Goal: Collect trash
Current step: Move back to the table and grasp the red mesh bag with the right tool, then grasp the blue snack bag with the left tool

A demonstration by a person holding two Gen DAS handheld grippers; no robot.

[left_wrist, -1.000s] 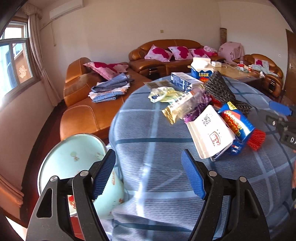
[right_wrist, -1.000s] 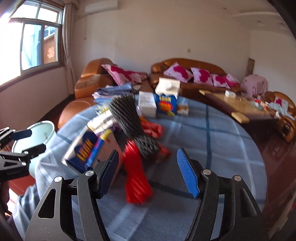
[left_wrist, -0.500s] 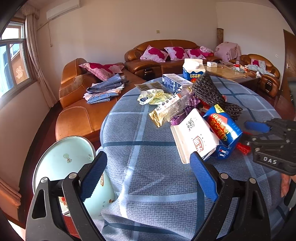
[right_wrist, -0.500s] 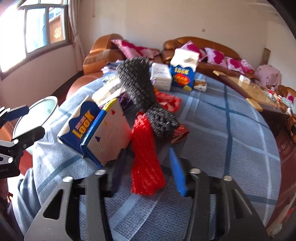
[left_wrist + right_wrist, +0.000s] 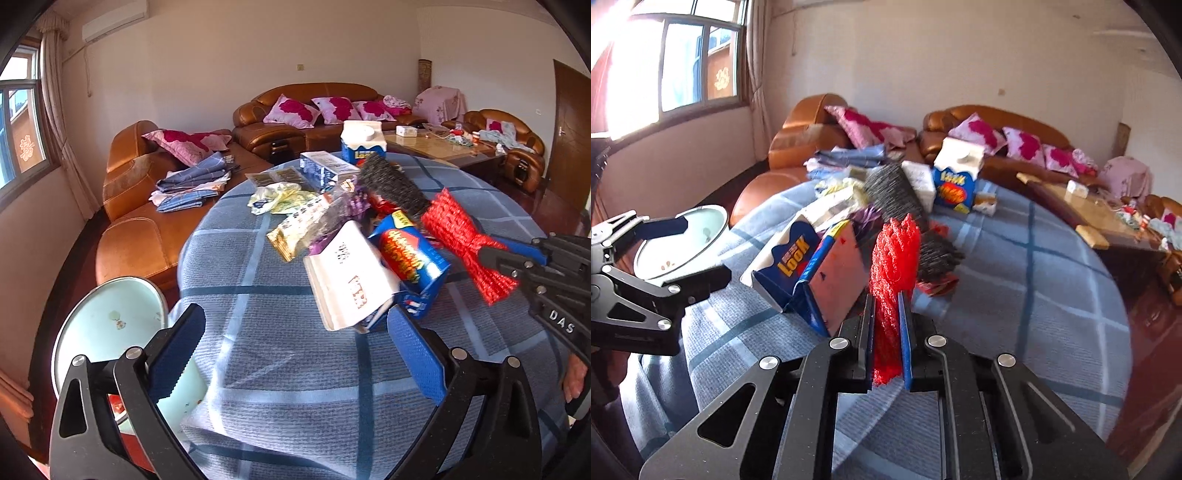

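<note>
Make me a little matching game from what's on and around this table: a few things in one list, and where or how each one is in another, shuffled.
Things:
1. red mesh sleeve
2. pale green basin
3. left gripper
4. upright Look carton

States:
A. open, holding nothing
B. standing at the table's far side
C. clamped in the right gripper
D. beside the table, below its edge

Pairs: 1-C, 2-D, 3-A, 4-B
</note>
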